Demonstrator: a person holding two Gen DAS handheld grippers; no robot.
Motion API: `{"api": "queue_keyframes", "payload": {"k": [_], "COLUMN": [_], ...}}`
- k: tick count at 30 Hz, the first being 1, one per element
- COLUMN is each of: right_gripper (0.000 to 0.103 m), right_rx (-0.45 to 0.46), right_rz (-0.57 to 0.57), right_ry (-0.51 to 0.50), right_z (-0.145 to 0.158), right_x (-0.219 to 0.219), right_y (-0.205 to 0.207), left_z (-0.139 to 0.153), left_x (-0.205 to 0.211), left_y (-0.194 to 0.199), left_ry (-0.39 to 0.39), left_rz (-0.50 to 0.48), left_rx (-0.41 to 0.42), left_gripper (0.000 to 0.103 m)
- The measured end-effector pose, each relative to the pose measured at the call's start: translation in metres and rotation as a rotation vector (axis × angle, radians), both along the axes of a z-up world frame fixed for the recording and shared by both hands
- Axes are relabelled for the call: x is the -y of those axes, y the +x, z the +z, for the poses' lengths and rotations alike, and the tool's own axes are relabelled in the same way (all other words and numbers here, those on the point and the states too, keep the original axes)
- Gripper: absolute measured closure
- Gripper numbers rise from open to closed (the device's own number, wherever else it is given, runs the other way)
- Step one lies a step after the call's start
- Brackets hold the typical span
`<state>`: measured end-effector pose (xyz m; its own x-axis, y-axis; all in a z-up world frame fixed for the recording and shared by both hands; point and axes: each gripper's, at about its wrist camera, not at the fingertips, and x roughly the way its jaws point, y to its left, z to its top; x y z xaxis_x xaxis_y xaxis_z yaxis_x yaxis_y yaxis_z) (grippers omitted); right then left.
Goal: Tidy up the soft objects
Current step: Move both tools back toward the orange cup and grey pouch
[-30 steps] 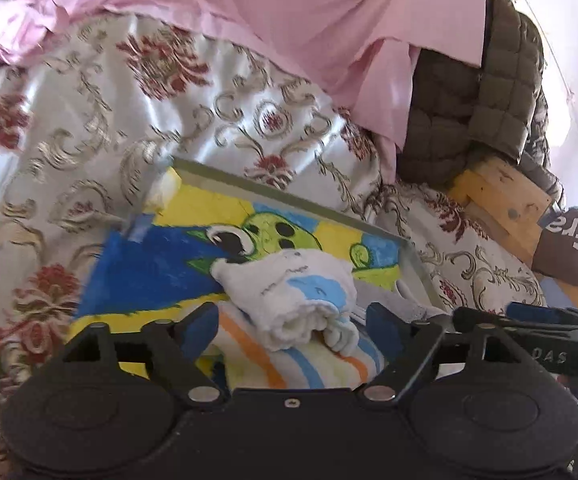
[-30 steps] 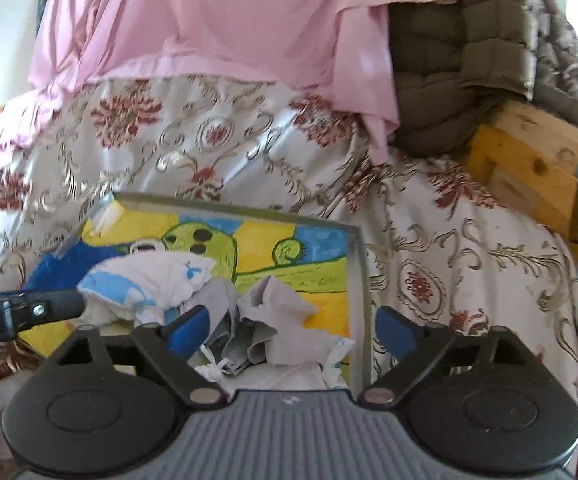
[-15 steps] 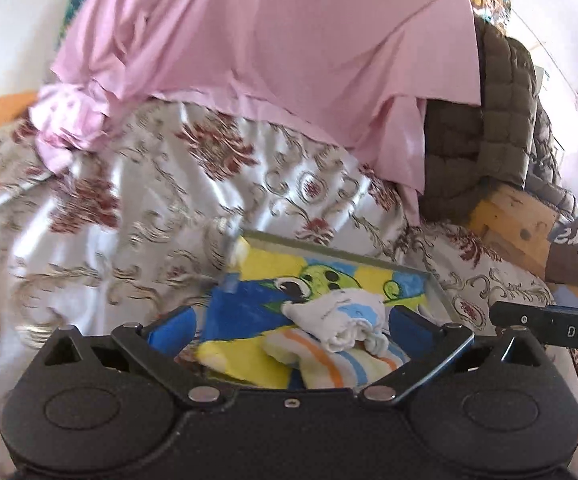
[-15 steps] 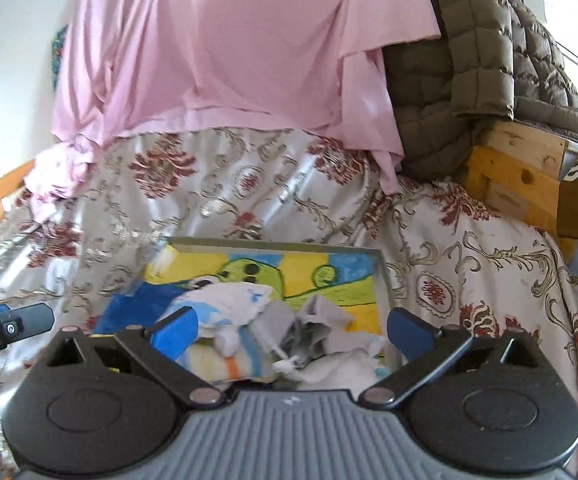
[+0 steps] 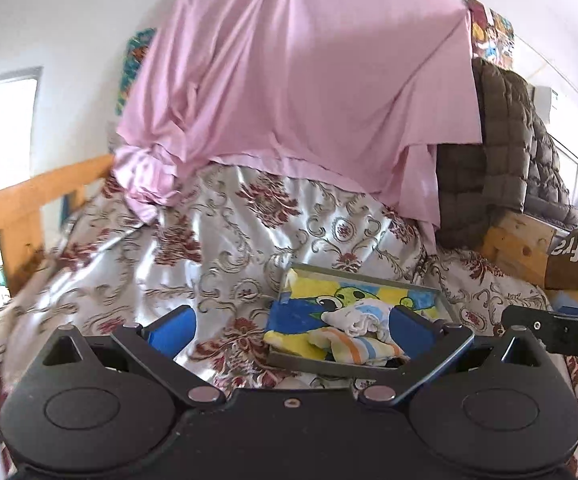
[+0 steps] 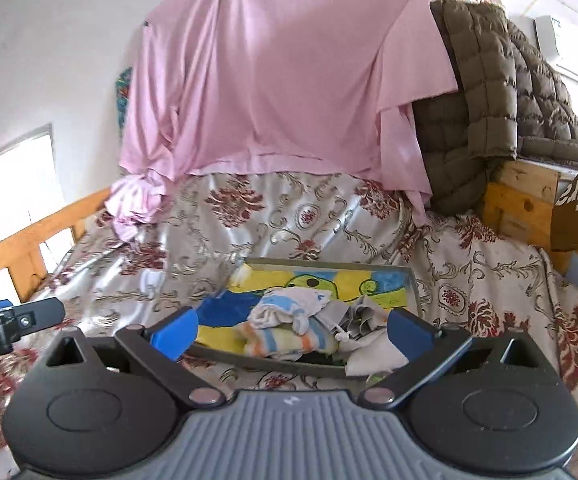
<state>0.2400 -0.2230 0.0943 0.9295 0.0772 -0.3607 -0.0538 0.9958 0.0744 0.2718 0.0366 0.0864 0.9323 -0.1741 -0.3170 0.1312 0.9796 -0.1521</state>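
We hold both claws spread wide and empty: the left gripper (image 5: 291, 322) and right gripper (image 6: 293, 326) low in each frame, their jaws having just been opening with nothing between them. The small folded white-and-blue cloth (image 6: 289, 308) sits atop the striped orange-and-blue folded cloth (image 6: 289, 342) in the shallow grey tray with a cartoon-print liner (image 6: 415, 284), centre frame, beside crumpled grey cloths (image 6: 353, 316). We judge the pull-back should clear the tray rim without snagging fabric.
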Motion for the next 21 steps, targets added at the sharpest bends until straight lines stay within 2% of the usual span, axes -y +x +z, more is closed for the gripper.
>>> {"api": "queue_keyframes", "payload": {"k": [5,9,16,21], "right_gripper": [0.000,0.000,0.000,0.000], "right_rx": [0.037,0.058,0.061,0.016], "right_rz": [0.003,0.006,0.043,0.074], "right_ry": [0.004,-0.007,-0.038,-0.072], "right_z": [0.005,0.000,-0.031,-0.063], "right_x": [-0.001,-0.004,-0.016,-0.027], "right_y": [-0.045,-0.068,-0.081,-0.076], "left_z": [-0.002,-0.013,-0.034,-0.059], "left_x": [0.001,-0.002,-0.008,-0.011], "left_y": [-0.051,-0.073,-0.086,-0.085], "left_ry": [-0.019,-0.028,0.042,0.072], "left_rz": [0.076,0.109,0.132,0.143], "left_rx": [0.010,-0.017,-0.061,-0.124], "left_gripper": [0.001,0.001,0.001,0.001]}}
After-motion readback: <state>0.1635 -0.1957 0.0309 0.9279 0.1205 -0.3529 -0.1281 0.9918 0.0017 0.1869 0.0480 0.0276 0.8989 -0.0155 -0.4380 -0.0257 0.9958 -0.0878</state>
